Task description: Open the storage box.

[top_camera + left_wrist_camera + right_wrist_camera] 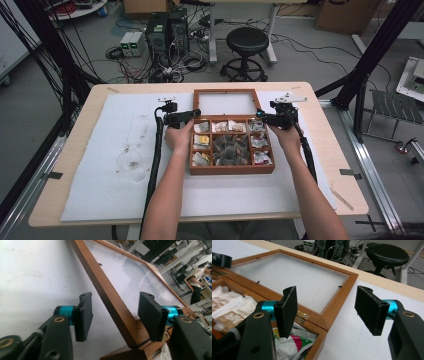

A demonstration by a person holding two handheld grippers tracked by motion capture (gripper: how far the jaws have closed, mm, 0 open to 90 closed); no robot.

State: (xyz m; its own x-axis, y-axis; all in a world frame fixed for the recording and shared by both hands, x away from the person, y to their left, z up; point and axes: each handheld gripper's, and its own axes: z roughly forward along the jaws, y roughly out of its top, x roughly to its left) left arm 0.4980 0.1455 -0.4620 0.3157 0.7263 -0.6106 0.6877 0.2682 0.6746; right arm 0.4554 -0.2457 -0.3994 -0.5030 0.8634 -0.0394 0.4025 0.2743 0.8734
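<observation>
The room is evenly lit from overhead, soft and a little flat, with only faint shadows under the forearms on the white mat (100, 165) that covers the table (75, 130). The high view is small and soft; the packets in the wooden box (231, 170) blur into grey patches. In the left gripper view the glass lid (130, 272) carries pale glare and reflections, the mat is nearly washed out, and the near black pads (83, 315) are slightly out of focus. The right gripper view is sharper, with the far stool (387, 255) softened.
</observation>
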